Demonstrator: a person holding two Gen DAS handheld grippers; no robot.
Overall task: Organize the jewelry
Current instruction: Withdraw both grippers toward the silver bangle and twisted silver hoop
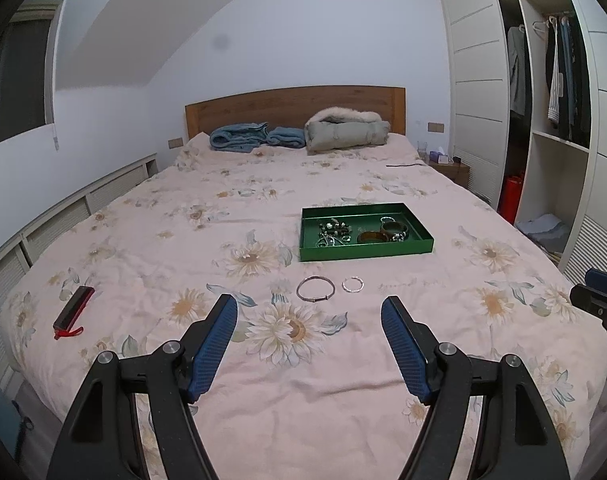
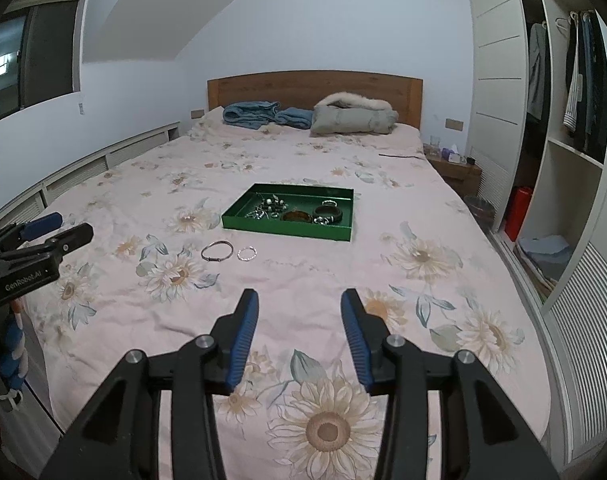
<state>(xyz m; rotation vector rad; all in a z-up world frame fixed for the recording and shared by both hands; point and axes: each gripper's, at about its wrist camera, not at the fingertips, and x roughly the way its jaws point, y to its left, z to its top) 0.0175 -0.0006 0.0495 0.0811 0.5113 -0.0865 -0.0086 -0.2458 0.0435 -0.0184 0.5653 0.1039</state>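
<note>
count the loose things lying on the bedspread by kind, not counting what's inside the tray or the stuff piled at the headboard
Bangles outside the tray: 2, a larger bangle and a smaller silver bangle
Green tray: 1
Black and red case: 1
Thin dark strip near the far right edge: 1
Total: 5

Black tool [image 1: 309,312], blue ribbed pads [image 1: 219,340]

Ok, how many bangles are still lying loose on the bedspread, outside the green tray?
2. A larger bangle and a smaller ring-like one lie side by side, just in front of the green tray. None looks hidden.
</note>
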